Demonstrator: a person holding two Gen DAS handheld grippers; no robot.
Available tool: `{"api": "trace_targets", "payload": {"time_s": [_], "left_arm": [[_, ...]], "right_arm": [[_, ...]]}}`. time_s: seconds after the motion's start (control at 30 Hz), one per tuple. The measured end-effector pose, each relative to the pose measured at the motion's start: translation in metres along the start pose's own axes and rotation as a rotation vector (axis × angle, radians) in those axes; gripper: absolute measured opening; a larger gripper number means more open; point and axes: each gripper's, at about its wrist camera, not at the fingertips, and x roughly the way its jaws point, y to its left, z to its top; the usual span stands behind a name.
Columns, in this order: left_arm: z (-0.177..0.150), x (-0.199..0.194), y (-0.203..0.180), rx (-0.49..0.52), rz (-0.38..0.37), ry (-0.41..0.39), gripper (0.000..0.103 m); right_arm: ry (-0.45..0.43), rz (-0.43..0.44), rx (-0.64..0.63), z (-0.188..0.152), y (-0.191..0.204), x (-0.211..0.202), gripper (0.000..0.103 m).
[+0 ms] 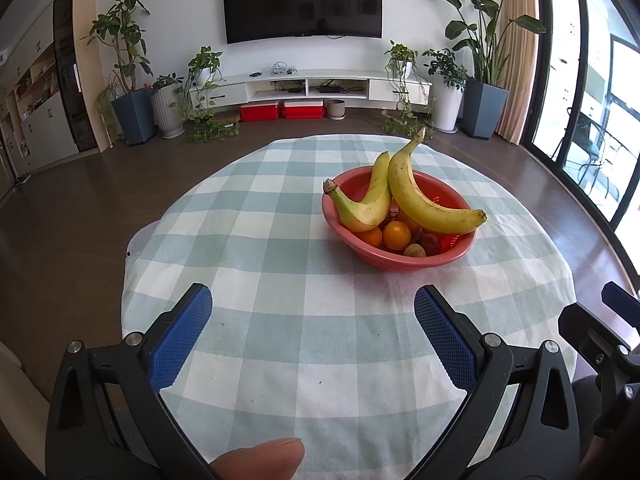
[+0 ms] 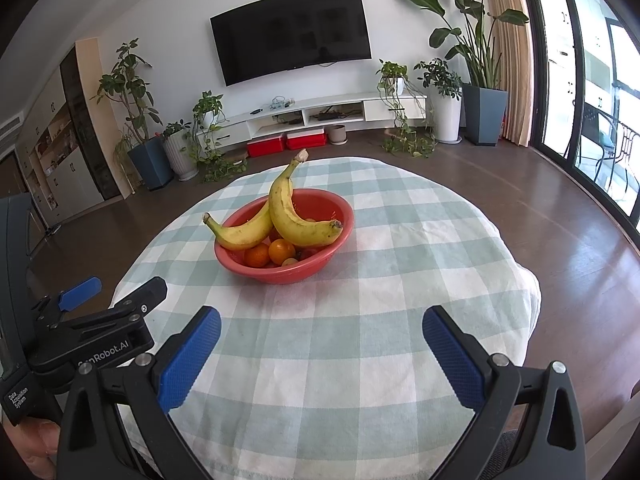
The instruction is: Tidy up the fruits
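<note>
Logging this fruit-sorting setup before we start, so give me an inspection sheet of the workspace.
Surface: round table under a checked cloth, bare apart from the bowl.
Job's things: red bowl holding two bananas, oranges and smaller fruit.
Clutter: nothing seen on the table.
Grippers: left gripper open, empty; right gripper open, empty; both short of the bowl.
Cables: nothing seen on the table.
Surroundings: wall TV, white media shelf, potted plants, glass doors.
</note>
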Motion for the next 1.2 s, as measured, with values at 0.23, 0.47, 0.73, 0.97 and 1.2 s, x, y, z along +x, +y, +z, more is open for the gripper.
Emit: {"api": "trace_targets", "payload": {"time_s": [0.23, 0.47, 0.73, 0.97, 1.2], "left_arm": [[-0.0008, -0.0001, -0.0007, 0.002, -0.003, 0.001, 0.103], [-0.0026, -0.0006, -0.0027, 0.006, -0.006, 0.0, 0.103], [-0.0032, 0.0002, -0.0028, 0.007, -0.008, 0.001, 0.103], [-0.0043, 0.0005, -0.0029, 0.009, -0.01, 0.004, 0.103], [-0.0055, 0.0013, -0.0025, 0.012, -0.01, 0.004, 0.103]], "right_arm": [[0.001, 0.0, 0.001, 0.0002, -0.0001, -0.0004, 0.103], [0.001, 0.0, 0.003, -0.0018, -0.0007, -0.0003, 0.103], [0.003, -0.001, 0.002, -0.0016, -0.0009, -0.0009, 0.103], [0.003, -0.001, 0.004, -0.0004, -0.0007, -0.0015, 0.103], [0.005, -0.001, 0.004, -0.0007, -0.001, -0.0023, 0.103]]}}
